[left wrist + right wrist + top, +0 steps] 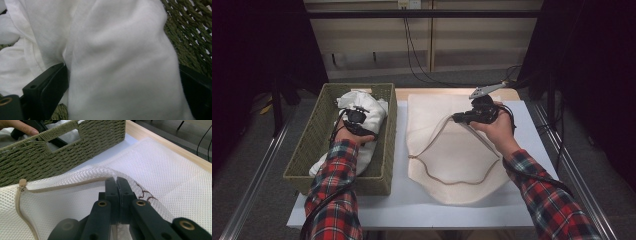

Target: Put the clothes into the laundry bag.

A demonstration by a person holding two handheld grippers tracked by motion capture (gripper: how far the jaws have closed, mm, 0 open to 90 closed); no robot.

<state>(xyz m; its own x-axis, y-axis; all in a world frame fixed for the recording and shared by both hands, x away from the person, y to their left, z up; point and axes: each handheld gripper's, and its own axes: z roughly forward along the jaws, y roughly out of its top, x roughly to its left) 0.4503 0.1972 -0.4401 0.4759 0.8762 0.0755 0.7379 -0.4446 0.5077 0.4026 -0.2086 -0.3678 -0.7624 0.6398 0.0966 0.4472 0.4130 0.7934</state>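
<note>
A white garment (364, 107) lies bundled in the green woven basket (388, 135) at the table's left. My left gripper (355, 116) points down into it. In the left gripper view its jaws stand wide, and a thick fold of the garment (120, 62) bulges between them, brushing both; the left gripper (122, 75) is open. A cream mesh laundry bag (452, 160) lies flat to the right of the basket. My right gripper (456, 118) is shut on the zipper edge of the bag (162, 170) and holds that edge lifted; the right gripper (117, 180) has its jaws tight together.
The bag's zipper pull (22, 182) sits at the end of the open zipper, near the basket wall (62, 152). The white tabletop (412, 200) shows bare in front of the bag. Cables (417, 55) hang behind the table, and metal rails (577, 170) run along both sides.
</note>
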